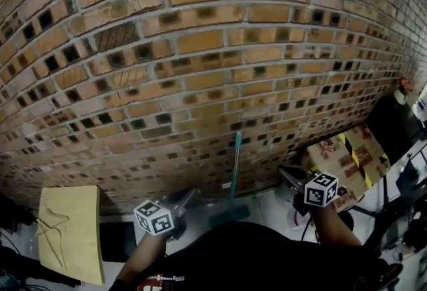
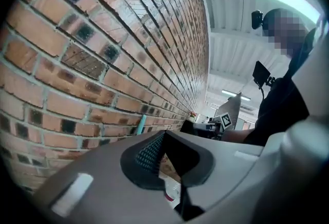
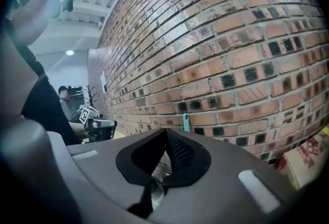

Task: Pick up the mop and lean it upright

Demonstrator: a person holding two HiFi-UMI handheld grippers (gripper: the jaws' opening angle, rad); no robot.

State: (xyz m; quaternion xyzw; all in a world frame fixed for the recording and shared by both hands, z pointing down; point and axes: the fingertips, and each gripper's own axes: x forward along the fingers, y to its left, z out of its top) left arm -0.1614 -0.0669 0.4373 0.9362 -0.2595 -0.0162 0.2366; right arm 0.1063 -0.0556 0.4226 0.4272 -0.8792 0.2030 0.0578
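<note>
Mop: the mop (image 1: 235, 166) stands with its teal handle upright against the brick wall (image 1: 200, 49), its head down at the foot of the wall, between our two grippers.
Left gripper: the left gripper (image 1: 191, 194) has its jaws pressed together with nothing between them. It is to the left of the handle and not touching it.
Right gripper: the right gripper (image 1: 285, 175) is also closed on nothing. It is to the right of the handle, on the side of the cardboard box (image 1: 347, 149).
Step in hand: we judge the lean itself as made, since neither gripper holds the mop. What remains is leaving it without upsetting it.
Doing it well: we move both grippers on paths that stay wide of the handle, and we watch its top end against the bricks for any sideways creep.
If it slips: we open one gripper, take the handle about midway up, and reset it with the head a little further out from the wall, so that the handle tilts into the bricks.
Risk: the handle looks close to vertical, so a light knock could tip it along the wall towards the box or the tan board (image 1: 70, 229).
Unclear: the head view is too blurred to show how flat the mop head sits on the floor.
</note>
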